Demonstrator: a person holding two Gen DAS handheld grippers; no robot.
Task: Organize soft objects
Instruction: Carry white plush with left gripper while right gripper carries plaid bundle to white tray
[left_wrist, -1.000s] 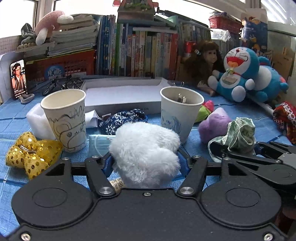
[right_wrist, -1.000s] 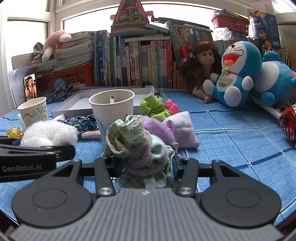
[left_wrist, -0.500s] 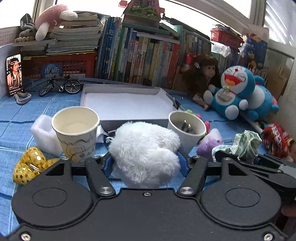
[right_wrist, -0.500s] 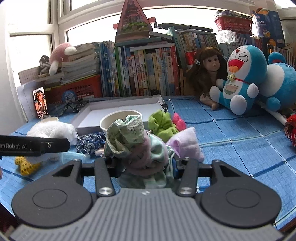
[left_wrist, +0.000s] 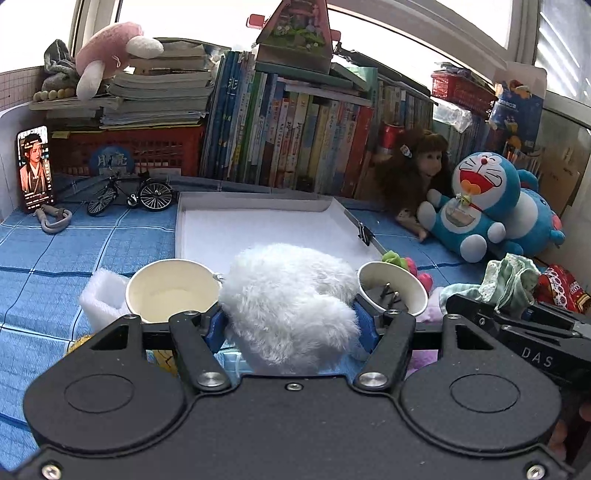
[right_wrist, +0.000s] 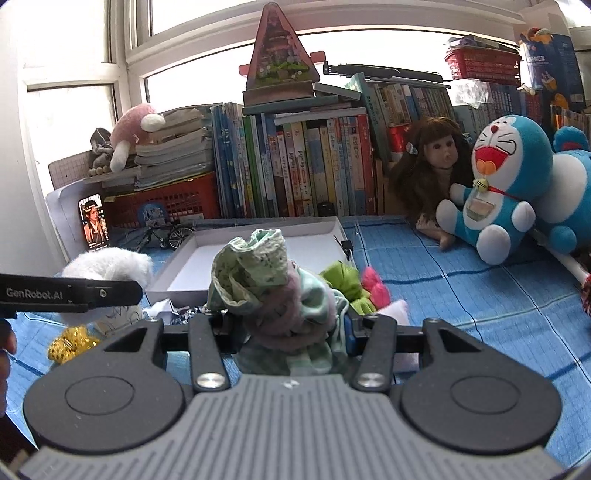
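My left gripper (left_wrist: 291, 325) is shut on a white fluffy plush (left_wrist: 291, 306) and holds it above the blue cloth, in front of the white shallow box (left_wrist: 258, 232). My right gripper (right_wrist: 291, 328) is shut on a green and pink scrunchie bundle (right_wrist: 266, 280), also held up in front of that box (right_wrist: 258, 243). The right gripper with the scrunchie shows at the right of the left wrist view (left_wrist: 509, 280). The plush shows at the left of the right wrist view (right_wrist: 110, 266). A green scrunchie (right_wrist: 343, 280), a pink one (right_wrist: 375, 288) and a lilac soft piece (right_wrist: 399, 310) lie below.
Two paper cups (left_wrist: 170, 291) (left_wrist: 391, 288), white foam (left_wrist: 99, 299) and a gold sequin bow (right_wrist: 70, 341) sit on the blue cloth. A Doraemon plush (left_wrist: 476, 210), a doll (right_wrist: 432, 177), a model bicycle (left_wrist: 129, 192), a phone (left_wrist: 35, 166) and books (left_wrist: 295, 136) line the back.
Both grippers have risen with their loads and moved forward towards the white box. The cups and the cloth now lie lower in both views.
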